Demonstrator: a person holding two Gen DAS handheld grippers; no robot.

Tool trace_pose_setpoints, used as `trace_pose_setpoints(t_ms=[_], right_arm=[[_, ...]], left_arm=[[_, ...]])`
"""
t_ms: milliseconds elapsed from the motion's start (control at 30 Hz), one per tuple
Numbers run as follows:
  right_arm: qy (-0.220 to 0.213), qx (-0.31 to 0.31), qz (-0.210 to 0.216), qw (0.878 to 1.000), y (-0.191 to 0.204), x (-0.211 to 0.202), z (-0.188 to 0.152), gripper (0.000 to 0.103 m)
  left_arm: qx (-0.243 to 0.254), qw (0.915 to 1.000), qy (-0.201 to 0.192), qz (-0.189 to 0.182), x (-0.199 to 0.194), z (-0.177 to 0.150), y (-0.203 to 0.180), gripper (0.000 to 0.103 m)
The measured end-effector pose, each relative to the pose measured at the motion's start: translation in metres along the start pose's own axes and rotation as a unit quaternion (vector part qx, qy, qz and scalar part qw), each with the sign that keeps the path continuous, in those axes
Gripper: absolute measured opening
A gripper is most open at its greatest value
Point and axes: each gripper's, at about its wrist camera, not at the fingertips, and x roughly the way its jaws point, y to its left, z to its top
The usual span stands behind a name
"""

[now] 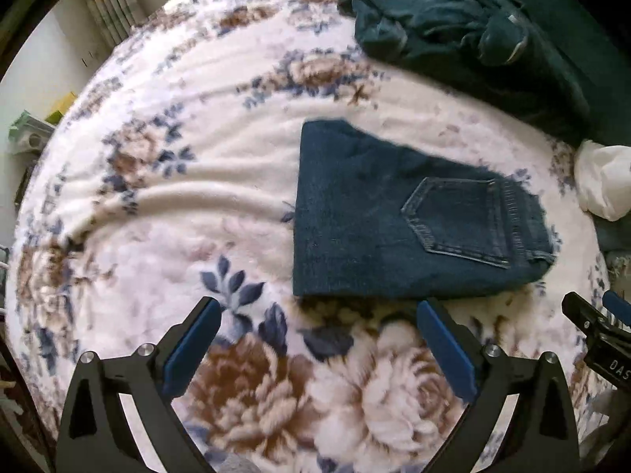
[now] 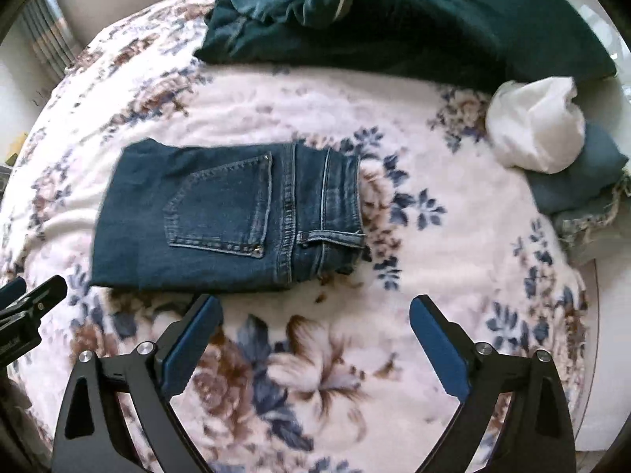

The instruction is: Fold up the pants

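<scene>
**On the floral blanket, folded jeans lie between two released grippers**

Across the middle of the floral blanket [image 2: 434, 276] lie the jeans [image 2: 228, 216], folded into a compact rectangle with a back pocket [image 2: 221, 205] facing up and the waistband [image 2: 339, 205] at the 3 o'clock end in the right wrist view. In the left wrist view the same jeans [image 1: 394, 216] sit toward 2 o'clock of the frame centre, pocket uppermost.

The left gripper [image 1: 319, 307] hovers just short of the near edge of the jeans, jaws spread wide and holding nothing; its blue pads [image 1: 193, 347] are clear of the cloth. The right gripper [image 2: 315, 303] is likewise spread wide and empty, its left fingertip just beside the near edge of the jeans; whether it touches the denim cannot be told.

At 12 o'clock in the right wrist view a dark green heap of fabric [image 2: 394, 12] lies rumpled at the far side of the blanket. At 2 o'clock a white bundle of cloth [image 2: 536, 126] rests against a pale blue denim piece [image 2: 579, 181] with a frayed edge, well apart from the jeans.
</scene>
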Motion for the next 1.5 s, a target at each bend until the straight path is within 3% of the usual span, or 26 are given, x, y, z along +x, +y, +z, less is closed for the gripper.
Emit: trace_pose_setpoints(t_ms=[200,433,833,1233,1500], right_arm=[[-0.031,-0.01,-0.006,0.999,-0.012,-0.103,-0.012,0.099],[-0.076,-0.021,0.004,0.997,-0.027,-0.233,-0.031,0.099],[-0.144,-0.016,0.026,0.989,-0.07,-0.437,-0.076,0.099],[-0.167,-0.048,0.049,0.984,-0.091,-0.563,-0.141,0.099],[-0.192,-0.048,0.057,0.979,-0.103,-0.62,-0.166,0.099]], left_arm=[[0.011,0.9992,-0.035,0.015,-0.092,-0.008,-0.011,0.102],[0.01,0.997,-0.077,-0.001,-0.205,-0.027,-0.033,0.102],[0.027,0.9913,-0.128,0.011,-0.364,-0.073,-0.058,0.102],[0.03,0.9861,-0.164,0.003,-0.472,-0.126,-0.077,0.102],[0.015,0.9803,-0.197,0.002,-0.513,-0.145,-0.077,0.102]])
